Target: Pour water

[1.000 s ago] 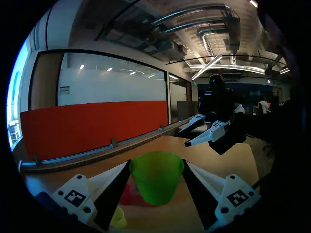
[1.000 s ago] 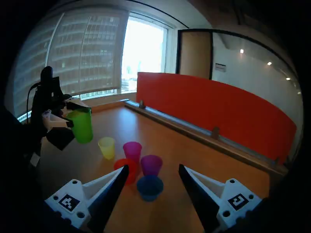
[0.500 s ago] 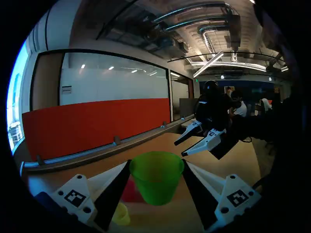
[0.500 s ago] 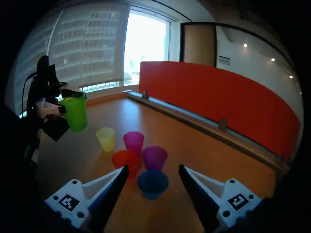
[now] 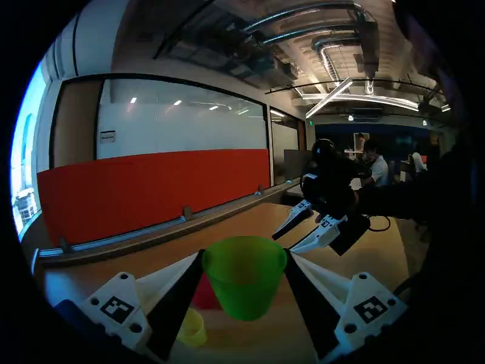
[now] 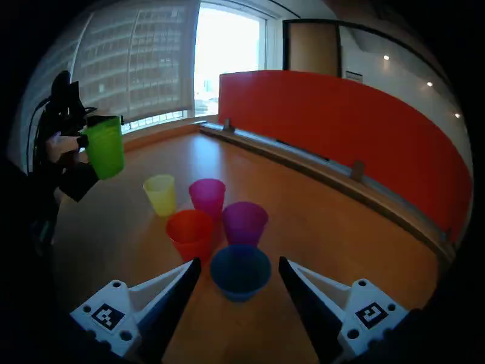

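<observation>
My left gripper point(image 5: 243, 255) is shut on a translucent green cup point(image 5: 244, 285) and holds it upright above the wooden table point(image 5: 315, 221). In the right gripper view the same green cup point(image 6: 105, 147) hangs at the far left, above and apart from the other cups. My right gripper point(image 6: 239, 262) is open, low over the table, with a blue cup point(image 6: 240, 271) just between its fingertips and untouched. Behind the blue cup stand an orange-red cup point(image 6: 190, 233), a purple cup point(image 6: 244, 222), a magenta cup point(image 6: 207, 197) and a yellow cup point(image 6: 160, 194). I see no water.
A long red partition point(image 6: 339, 127) with a rail runs along the table's far side. Bright windows with blinds point(image 6: 151, 60) lie behind the left gripper. In the left gripper view the right gripper point(image 5: 283, 242) hangs over the table, with people seated far behind.
My right gripper has come lower and closer to the cluster, so the blue cup now sits between its fingertips. The left gripper keeps the green cup upright, shifted slightly.
</observation>
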A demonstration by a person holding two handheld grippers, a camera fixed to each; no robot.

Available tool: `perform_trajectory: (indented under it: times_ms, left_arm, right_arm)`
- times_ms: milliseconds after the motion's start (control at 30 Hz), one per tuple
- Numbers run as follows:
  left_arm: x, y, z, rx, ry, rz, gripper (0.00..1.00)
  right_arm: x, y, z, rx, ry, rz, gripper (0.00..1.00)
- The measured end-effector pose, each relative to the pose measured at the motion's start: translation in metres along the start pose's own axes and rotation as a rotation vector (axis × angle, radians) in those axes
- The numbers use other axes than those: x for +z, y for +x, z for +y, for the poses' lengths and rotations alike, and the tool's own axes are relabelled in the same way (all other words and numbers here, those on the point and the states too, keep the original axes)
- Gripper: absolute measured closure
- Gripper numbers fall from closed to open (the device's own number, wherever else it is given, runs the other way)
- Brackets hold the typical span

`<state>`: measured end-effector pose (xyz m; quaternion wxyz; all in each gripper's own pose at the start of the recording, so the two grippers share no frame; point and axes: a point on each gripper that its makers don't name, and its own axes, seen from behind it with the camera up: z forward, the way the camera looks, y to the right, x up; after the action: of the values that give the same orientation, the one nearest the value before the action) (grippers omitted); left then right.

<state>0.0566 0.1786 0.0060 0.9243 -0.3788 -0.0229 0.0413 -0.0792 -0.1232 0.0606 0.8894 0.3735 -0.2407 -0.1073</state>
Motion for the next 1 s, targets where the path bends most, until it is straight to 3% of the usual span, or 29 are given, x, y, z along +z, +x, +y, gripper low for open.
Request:
perform_trajectory:
  times_ms: [600,1000]
  left_arm:
    - [-0.002,-0.01,-0.004,-0.006,0.008,-0.013,0.09]
    - [-0.005,-0.015,-0.006,-0.007,0.011,-0.02,0.09]
  right_arm:
    - [0.024,-0.038,0.0,-0.011,-0.007,-0.071,0.01]
    - [0.047,-0.04,0.001,-0.033,-0.019,-0.083,0.01]
